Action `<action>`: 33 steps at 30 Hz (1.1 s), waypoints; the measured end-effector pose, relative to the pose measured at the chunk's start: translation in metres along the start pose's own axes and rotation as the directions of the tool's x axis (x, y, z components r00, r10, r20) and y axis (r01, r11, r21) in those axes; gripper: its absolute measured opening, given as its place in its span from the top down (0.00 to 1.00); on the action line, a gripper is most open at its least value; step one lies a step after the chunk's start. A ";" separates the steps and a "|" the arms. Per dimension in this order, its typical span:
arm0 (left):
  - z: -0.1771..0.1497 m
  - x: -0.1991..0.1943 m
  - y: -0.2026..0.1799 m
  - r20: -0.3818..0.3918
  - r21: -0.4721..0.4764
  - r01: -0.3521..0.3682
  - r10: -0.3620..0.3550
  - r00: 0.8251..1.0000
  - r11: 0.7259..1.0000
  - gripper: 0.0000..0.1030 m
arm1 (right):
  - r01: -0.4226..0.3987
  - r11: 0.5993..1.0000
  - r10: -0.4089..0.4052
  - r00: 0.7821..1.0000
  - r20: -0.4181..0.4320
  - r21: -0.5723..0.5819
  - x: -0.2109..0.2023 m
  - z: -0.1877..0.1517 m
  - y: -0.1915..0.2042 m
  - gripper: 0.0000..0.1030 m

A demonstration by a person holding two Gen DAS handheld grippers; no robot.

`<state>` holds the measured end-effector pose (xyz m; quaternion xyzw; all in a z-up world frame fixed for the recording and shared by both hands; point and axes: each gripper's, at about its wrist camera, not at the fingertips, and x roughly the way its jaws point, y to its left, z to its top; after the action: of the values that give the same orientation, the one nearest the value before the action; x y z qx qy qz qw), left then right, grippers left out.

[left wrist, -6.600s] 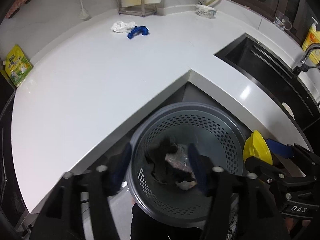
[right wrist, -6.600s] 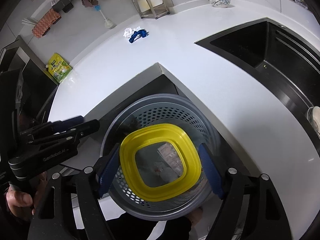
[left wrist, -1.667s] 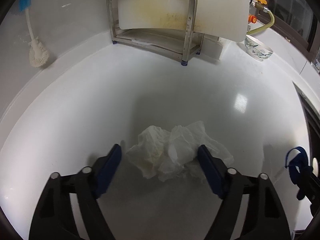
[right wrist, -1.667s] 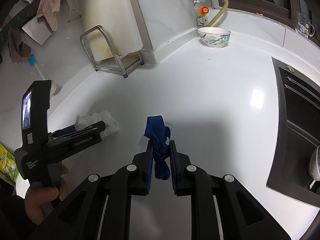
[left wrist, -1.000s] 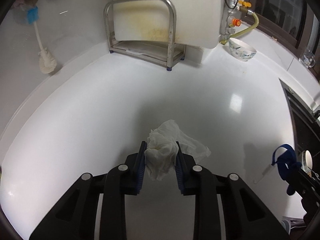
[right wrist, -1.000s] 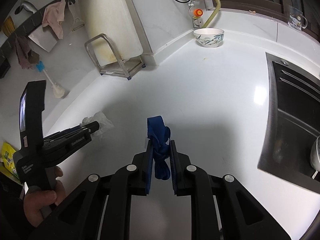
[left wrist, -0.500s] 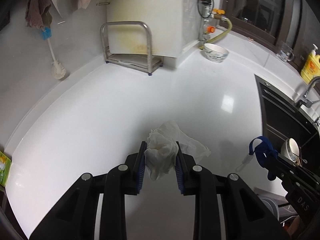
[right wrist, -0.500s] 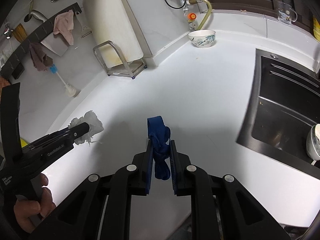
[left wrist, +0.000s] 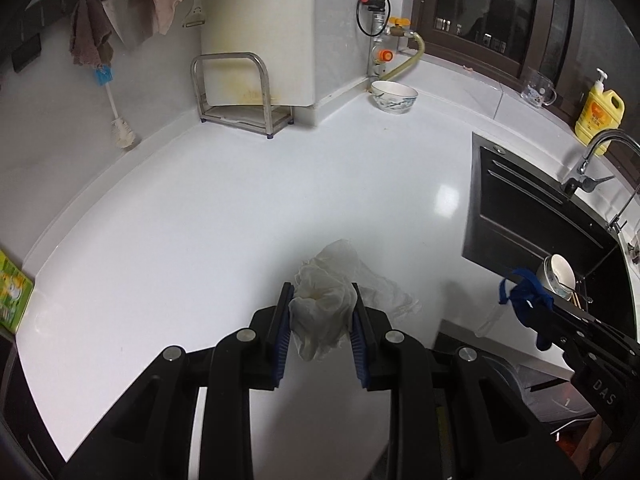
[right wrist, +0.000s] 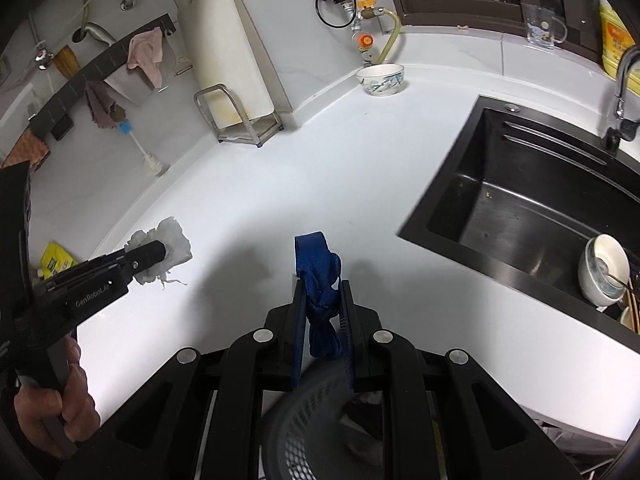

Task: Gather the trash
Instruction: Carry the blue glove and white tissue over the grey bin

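Note:
My left gripper [left wrist: 322, 300] is shut on a crumpled white tissue [left wrist: 326, 300], held above the white counter [left wrist: 240, 208]; the same tissue [right wrist: 160, 252] shows at the left of the right wrist view, clamped in that gripper's tip. My right gripper [right wrist: 322, 296] is shut on a knotted blue strap [right wrist: 320, 280], which also shows at the right edge of the left wrist view as the blue strap [left wrist: 526, 300]. The grey perforated trash basket [right wrist: 312, 432] lies blurred just below the right gripper, past the counter's front edge.
A black sink [right wrist: 520, 208] with bowls [right wrist: 604, 276] lies to the right, tap [left wrist: 596, 160] and yellow soap bottle [left wrist: 598, 116] behind it. At the back stand a metal rack [left wrist: 236, 92], a patterned bowl [left wrist: 394, 98] and a brush [left wrist: 120, 120]. A hand [right wrist: 52, 400] holds the left gripper.
Both grippers have pulled back from the counter's rear toward its front edge, rising a little, each keeping its hold. The basket's rim has come into the right wrist view.

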<state>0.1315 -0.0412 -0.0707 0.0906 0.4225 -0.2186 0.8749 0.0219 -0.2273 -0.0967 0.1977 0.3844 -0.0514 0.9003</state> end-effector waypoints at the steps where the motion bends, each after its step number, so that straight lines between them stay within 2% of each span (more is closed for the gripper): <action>1: -0.003 -0.004 -0.005 0.001 -0.003 -0.007 0.007 1.000 1.000 0.74 | -0.004 1.000 0.004 1.000 -0.003 -0.002 -0.006 -0.004 -0.005 0.85; 6: -0.017 -0.023 -0.025 0.007 -0.037 -0.029 0.030 1.000 0.999 0.74 | -0.023 1.000 0.022 0.999 -0.024 -0.020 -0.029 -0.020 -0.028 0.85; 18: -0.075 -0.048 -0.089 -0.041 -0.092 -0.075 0.071 0.997 0.993 0.74 | -0.098 0.992 0.090 0.991 -0.102 -0.084 -0.063 -0.057 -0.079 0.85; 25: -0.103 -0.052 -0.108 -0.079 -0.136 -0.121 0.111 0.991 0.983 0.74 | -0.159 0.977 0.132 0.975 -0.181 -0.145 -0.061 -0.072 -0.088 0.85; 33: -0.127 -0.045 -0.115 -0.132 -0.177 -0.163 0.140 0.981 0.971 0.74 | -0.211 0.959 0.156 0.951 -0.269 -0.190 -0.042 -0.086 -0.090 0.85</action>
<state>-0.0348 -0.0863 -0.1125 0.0530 0.4843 -0.1047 0.8670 -0.0875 -0.2777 -0.1491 0.1384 0.4783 0.1004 0.8614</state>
